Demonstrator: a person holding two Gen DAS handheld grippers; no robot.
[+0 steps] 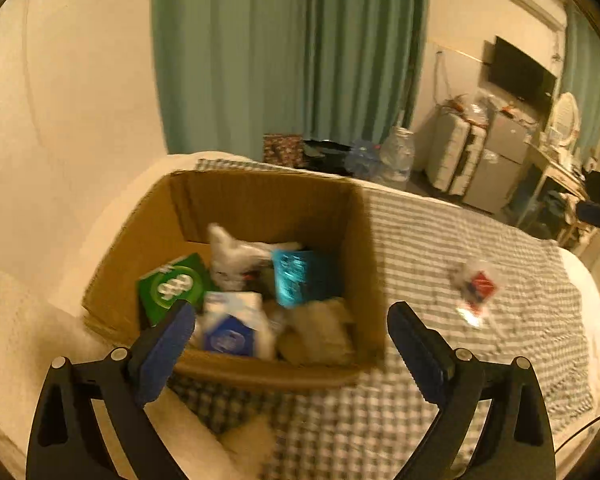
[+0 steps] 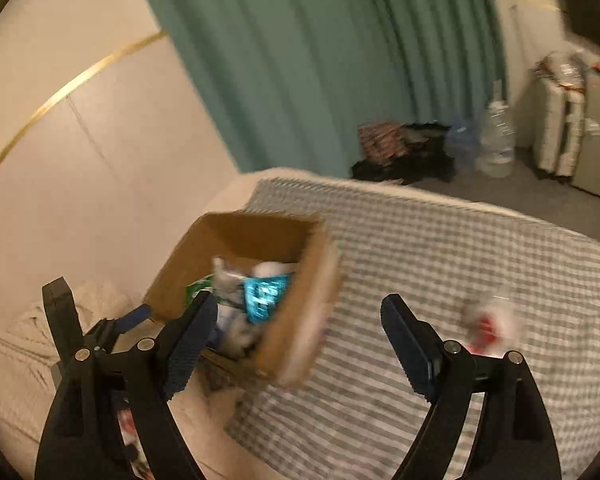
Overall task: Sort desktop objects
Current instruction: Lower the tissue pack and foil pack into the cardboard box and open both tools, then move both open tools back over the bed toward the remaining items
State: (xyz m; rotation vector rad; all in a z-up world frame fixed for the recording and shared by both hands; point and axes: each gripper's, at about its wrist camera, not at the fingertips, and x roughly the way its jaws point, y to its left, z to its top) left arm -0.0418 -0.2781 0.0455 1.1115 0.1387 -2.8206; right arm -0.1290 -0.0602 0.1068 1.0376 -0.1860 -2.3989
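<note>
Hovered over the cardboard box (image 1: 260, 372) with the left gripper (image 1: 292, 320), jaws spread wide, nothing between them. Already loaded, that box: green packet (image 1: 172, 284), blue-and-white carton (image 1: 230, 326), shiny teal pouch (image 1: 296, 280), crumpled white bag (image 1: 236, 256), something tan and soft at the near corner. Sat on the checked blanket (image 1: 440, 232) at the bed's left side.

Over on the right, same story: right gripper (image 2: 298, 320) wide open and empty, held above the blanket just right of the box (image 2: 296, 320). Just one stray left out on the cloth, a small clear wrapper with a red label (image 1: 476, 286), well apart from the box. Showed in the right view too (image 2: 490, 326), near the right-hand finger, though too blurred to say what was inside.

Looked like the tail end of the sorting, between one drop and the next pick. Called next for a swing of the right gripper toward that wrapper, jaws kept wide, lowered flat to the blanket. Thin, crinkly thing on soft cloth, so probably needed a low pinch without snagging the fabric, then a carry back over the box rim.
</note>
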